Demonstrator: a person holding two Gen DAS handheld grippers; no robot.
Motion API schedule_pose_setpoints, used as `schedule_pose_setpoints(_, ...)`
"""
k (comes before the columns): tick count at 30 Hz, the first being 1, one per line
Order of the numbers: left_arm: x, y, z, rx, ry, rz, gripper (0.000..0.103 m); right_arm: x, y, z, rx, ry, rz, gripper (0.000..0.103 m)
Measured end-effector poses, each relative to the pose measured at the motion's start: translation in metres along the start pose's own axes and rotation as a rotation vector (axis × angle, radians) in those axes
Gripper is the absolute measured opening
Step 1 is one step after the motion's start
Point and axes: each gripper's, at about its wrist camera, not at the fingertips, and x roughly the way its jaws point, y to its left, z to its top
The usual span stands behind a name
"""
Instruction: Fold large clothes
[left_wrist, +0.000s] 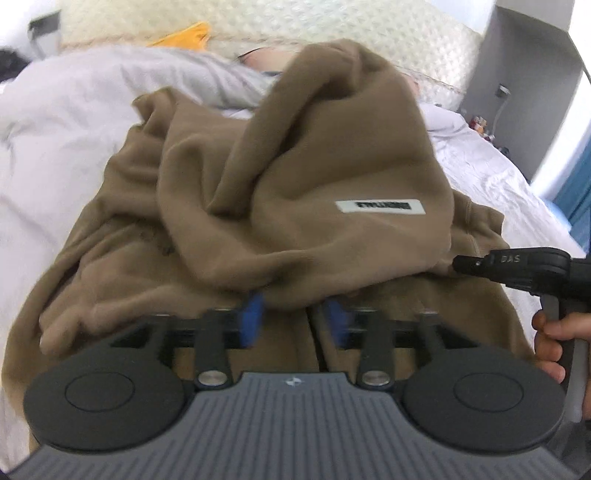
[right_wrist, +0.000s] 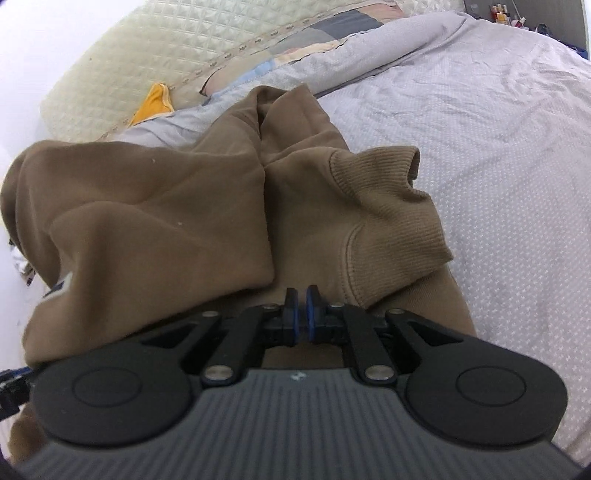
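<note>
A large brown sweatshirt (left_wrist: 295, 166) (right_wrist: 166, 203) lies on the bed, with an upper layer folded over the lower one. A white label (left_wrist: 378, 206) shows on that folded layer. My left gripper (left_wrist: 295, 317) is open at the near edge of the fold; its blue pads stand apart with brown cloth sagging between them, untouched by either pad. My right gripper (right_wrist: 302, 292) (left_wrist: 458, 264) is shut, its tips pinching the edge of the folded layer beside the ribbed hem (right_wrist: 388, 192). A person's hand (left_wrist: 550, 332) holds the right gripper's handle.
The pale patterned bed sheet (right_wrist: 498, 147) (left_wrist: 55, 166) spreads to the right and left of the sweatshirt. A grey duvet (left_wrist: 166, 70) and a quilted cream headboard (right_wrist: 129, 55) lie beyond, with a yellow cloth (right_wrist: 153, 103) (left_wrist: 184, 35) against it. Small bottles (left_wrist: 480, 125) stand at the far right.
</note>
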Motion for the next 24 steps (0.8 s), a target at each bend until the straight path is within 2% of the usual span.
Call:
schedule_pose_setpoints(2,-0.01,0.012,0.003,-0.031,-0.015,-0.022,0.065,-0.005,0.0,0.004,0.013,0.004,0.016,0.01)
schedule_pose_setpoints(3,-0.018,0.016,0.004,-0.04,-0.027,-0.03,0.066,-0.009,0.001,0.003,0.015,0.007,0.022,0.014)
schedule_pose_setpoints(4,-0.027,0.02,0.006,-0.049,-0.045,-0.033,0.067,-0.013,0.002,0.0,0.011,0.007,0.022,0.023)
schedule_pose_setpoints(6,-0.043,0.025,0.015,-0.082,-0.089,-0.035,0.067,-0.019,0.004,-0.002,0.003,-0.011,0.031,0.07)
schedule_pose_setpoints(7,-0.051,0.029,0.02,-0.101,-0.118,-0.049,0.067,-0.022,0.005,-0.003,-0.001,-0.023,0.038,0.074)
schedule_pose_setpoints(10,-0.067,0.033,0.044,-0.122,-0.217,-0.059,0.067,-0.033,0.012,0.002,-0.044,-0.073,0.042,0.072)
schedule_pose_setpoints(13,-0.059,0.03,0.069,-0.1,-0.27,-0.007,0.067,-0.037,0.014,0.009,-0.048,-0.127,0.064,0.072)
schedule_pose_setpoints(16,-0.043,0.033,0.091,-0.144,-0.304,-0.041,0.067,-0.036,0.011,0.016,-0.027,-0.152,0.087,0.072)
schedule_pose_setpoints(19,-0.029,0.034,0.107,-0.165,-0.347,-0.041,0.067,-0.032,0.01,0.021,-0.036,-0.166,0.095,0.072)
schedule_pose_setpoints(22,-0.021,0.04,0.119,-0.231,-0.41,-0.098,0.067,-0.027,0.011,0.029,-0.036,-0.189,0.102,0.069)
schedule_pose_setpoints(24,-0.011,0.044,0.127,-0.261,-0.422,-0.131,0.067,-0.024,0.014,0.041,-0.034,-0.219,0.123,0.067)
